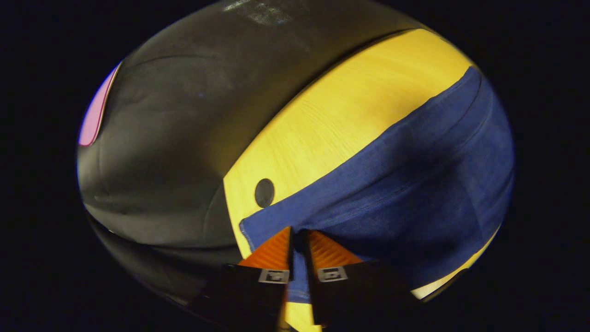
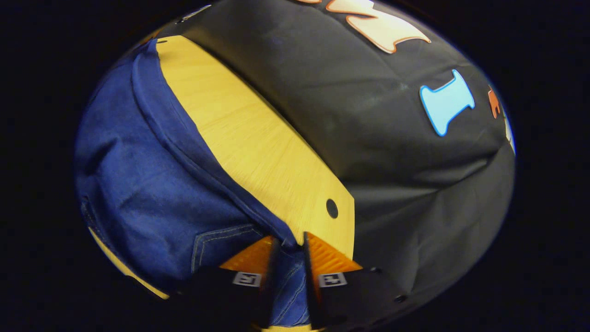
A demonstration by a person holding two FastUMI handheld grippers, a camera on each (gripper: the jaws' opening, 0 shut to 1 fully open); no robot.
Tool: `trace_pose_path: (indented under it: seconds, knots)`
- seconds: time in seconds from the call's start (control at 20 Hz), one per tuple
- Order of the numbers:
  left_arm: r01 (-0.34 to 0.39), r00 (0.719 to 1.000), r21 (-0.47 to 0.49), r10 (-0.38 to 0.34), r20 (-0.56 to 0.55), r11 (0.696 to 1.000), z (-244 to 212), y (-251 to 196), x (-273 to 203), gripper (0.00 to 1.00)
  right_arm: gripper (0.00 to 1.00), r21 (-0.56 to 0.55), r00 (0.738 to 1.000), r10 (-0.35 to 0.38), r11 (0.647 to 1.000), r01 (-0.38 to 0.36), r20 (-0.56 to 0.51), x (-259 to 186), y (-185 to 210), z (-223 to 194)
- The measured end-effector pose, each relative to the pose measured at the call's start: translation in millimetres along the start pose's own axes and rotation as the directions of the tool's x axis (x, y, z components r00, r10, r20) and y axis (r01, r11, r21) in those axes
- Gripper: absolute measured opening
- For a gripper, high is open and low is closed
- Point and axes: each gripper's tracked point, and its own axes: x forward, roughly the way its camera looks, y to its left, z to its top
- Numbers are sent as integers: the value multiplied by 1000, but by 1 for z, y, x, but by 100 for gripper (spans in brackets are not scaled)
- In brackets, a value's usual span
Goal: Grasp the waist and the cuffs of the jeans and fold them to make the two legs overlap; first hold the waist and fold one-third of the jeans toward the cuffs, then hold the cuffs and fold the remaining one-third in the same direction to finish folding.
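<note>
We're pinching the jeans [image 1: 392,184] w/ both grippers, left gripper [image 1: 299,237] and right gripper [image 2: 290,242] nearly closed on denim edges at 6 o'clock. Fabric's lying on the table [image 1: 332,115], prob heavy and floppy, so we're gripping thick seams.

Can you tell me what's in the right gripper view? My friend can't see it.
The right gripper pinches an edge of the blue jeans between its two orange fingers. The jeans lie spread on a yellow wooden table that has a small round hole, with black cloth behind.
</note>
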Motion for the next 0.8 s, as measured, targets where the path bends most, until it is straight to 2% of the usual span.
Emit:
trace_pose_path:
  seconds: [0.1,0.15,0.2,0.25,0.3,0.35,0.45,0.55,0.65,0.8]
  knots:
    - [-12,999,-77,16,49,997,1,-3,-2,100,81,82,999,-37,996,35,23,-9,-20,2]
    - [-15,996,-122,25,81,992,8,0,-17,100,99,146,999,-44,988,40,23,-23,-31,-5]
    - [-13,993,-171,33,112,985,10,3,-30,95,100,225,999,-49,973,45,10,-36,-42,-15]
    - [-15,989,-222,47,139,975,13,5,-46,95,99,329,999,-49,943,48,-5,-48,-51,-29]
    - [-3,984,-272,52,170,962,14,8,-49,95,99,438,999,-33,898,39,-21,-59,-56,-45]
    - [8,978,-323,59,198,946,8,11,-51,95,99,546,999,-17,837,38,-44,-68,-61,-64]
    - [38,965,-405,71,251,913,9,11,-45,95,99,728,996,18,684,49,-85,-80,-63,-106]
    - [26,928,-450,145,343,893,19,20,-47,95,99,829,989,61,554,76,-132,-81,-58,-148]
    - [18,903,-473,189,386,881,23,22,-51,95,99,891,986,81,443,94,-144,-62,-51,-160]
    - [36,893,-510,202,403,860,26,19,-66,95,98,946,984,108,307,104,-144,-45,-33,-174]
